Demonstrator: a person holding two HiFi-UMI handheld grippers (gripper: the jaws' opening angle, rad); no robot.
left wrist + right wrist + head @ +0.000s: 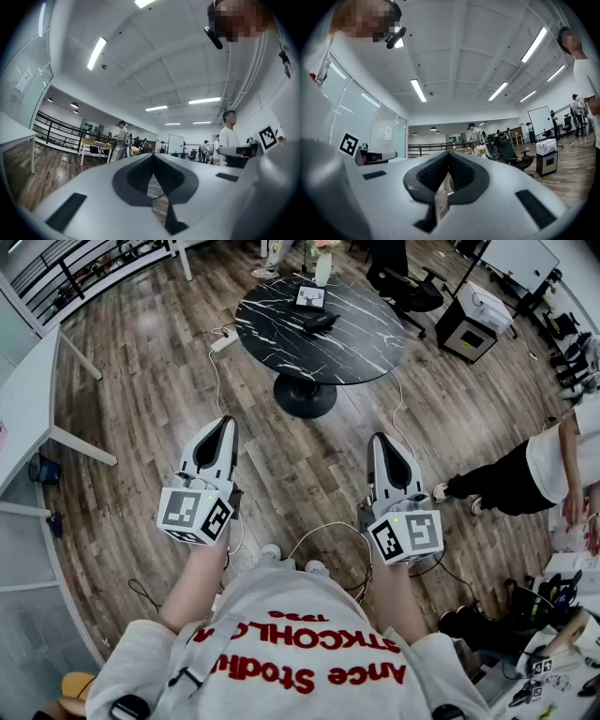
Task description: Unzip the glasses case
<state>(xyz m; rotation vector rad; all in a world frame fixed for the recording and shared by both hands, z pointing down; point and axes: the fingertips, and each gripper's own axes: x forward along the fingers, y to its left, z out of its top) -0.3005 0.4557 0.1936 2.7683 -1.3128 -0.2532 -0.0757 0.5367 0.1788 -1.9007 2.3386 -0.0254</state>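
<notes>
A dark glasses case lies on the round black marble table at the far side of the room, well ahead of both grippers. My left gripper is held at waist height over the wooden floor, shut and empty. My right gripper is beside it, also shut with nothing between its pads. In the left gripper view the jaws meet with no gap. The right gripper view shows the same closed jaws. Both point level towards the table, far short of the case.
On the table also stand a small framed card and a vase of flowers. A power strip with cables lies on the floor left of the table. A white desk is at left, a black chair and white cabinet at back right, a person at right.
</notes>
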